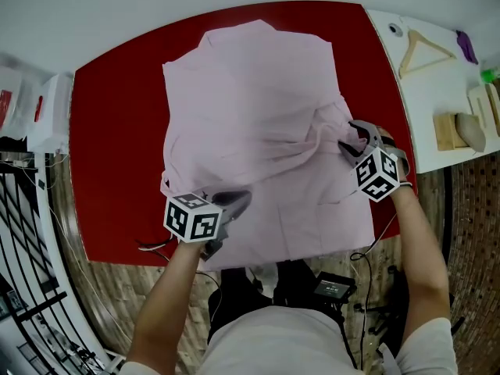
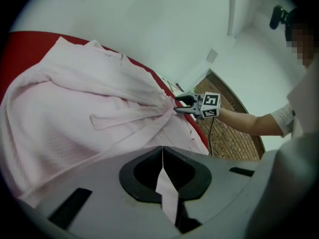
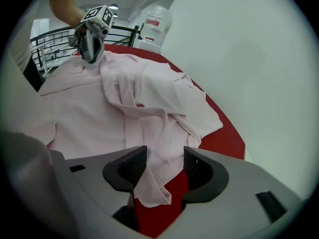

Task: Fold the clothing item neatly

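A pale pink shirt [image 1: 250,100] lies spread and rumpled on the red table [image 1: 117,131]. At its near left corner my left gripper [image 1: 238,201] is shut on a fold of the fabric; in the left gripper view a pink strip [image 2: 167,193] is pinched between the closed jaws [image 2: 162,158]. At the shirt's right edge my right gripper [image 1: 348,139] stands open. In the right gripper view a loose flap of shirt [image 3: 152,185] lies between the wide-apart pads [image 3: 134,166], which do not press on it. Each gripper shows in the other's view: right gripper [image 2: 180,103], left gripper [image 3: 91,56].
A white side table [image 1: 437,92] at the right carries a wooden hanger [image 1: 424,49] and wooden blocks [image 1: 457,131]. A black railing [image 1: 23,233] and a white container [image 1: 47,112] stand at the left. Cables [image 1: 152,247] hang by the table's front edge.
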Motion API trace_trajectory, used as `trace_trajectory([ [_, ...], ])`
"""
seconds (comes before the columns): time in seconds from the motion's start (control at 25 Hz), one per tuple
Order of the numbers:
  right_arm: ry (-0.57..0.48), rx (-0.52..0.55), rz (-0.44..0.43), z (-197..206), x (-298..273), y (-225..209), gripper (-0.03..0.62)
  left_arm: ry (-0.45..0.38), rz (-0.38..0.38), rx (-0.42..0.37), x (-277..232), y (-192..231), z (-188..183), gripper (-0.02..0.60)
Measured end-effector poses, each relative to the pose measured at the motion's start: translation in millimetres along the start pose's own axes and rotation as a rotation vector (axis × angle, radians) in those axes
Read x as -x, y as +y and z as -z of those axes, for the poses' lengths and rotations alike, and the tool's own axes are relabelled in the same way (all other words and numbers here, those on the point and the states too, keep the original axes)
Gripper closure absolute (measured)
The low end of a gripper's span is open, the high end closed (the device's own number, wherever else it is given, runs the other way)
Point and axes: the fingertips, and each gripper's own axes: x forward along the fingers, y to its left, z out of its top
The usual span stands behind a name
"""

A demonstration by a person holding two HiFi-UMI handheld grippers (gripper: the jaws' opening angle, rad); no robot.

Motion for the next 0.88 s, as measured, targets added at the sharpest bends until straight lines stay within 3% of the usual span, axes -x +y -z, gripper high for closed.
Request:
trace_trajectory([
  [0.24, -0.019, -0.093, 0.039, -10, 15, -17, 0.385, -0.013, -0.014, -0.029, -6, 8, -18, 0.575],
  [0.32, -0.045, -0.190, 0.071, -21, 23, -23, 0.385, -0.008, -0.024, -0.027, -9, 12, -18, 0.575],
  [0.4, -0.104, -0.413, 0.046, -42, 27, -15, 0.387, -0.003, -0.031, -0.019, -12, 16, -16, 0.575],
  [0.48, -0.151, -0.720, -0.059, -64, 20, 11, 0.387, 0.000, -0.033, -0.009, -14, 18, -14, 0.575],
  [0.56, -0.123, -0.932, -0.121, -72, 4, 36, 0.388, 0.003, -0.030, -0.001, -16, 18, -12, 0.575],
  [0.64, -0.043, -0.986, -0.078, -65, -11, 43, 0.415, 0.006, -0.029, 0.000, -17, 17, -12, 0.575],
  [0.72, 0.024, -0.990, -0.018, -54, -17, 42, 0.533, 0.002, -0.032, -0.001, -17, 16, -13, 0.575],
  [0.76, 0.041, -0.992, -0.004, -50, -18, 41, 0.560, -0.002, -0.034, -0.002, -17, 16, -13, 0.575],
  [0.88, 0.035, -0.993, -0.002, -46, -12, 41, 0.571, -0.014, -0.032, -0.005, -16, 16, -15, 0.575],
])
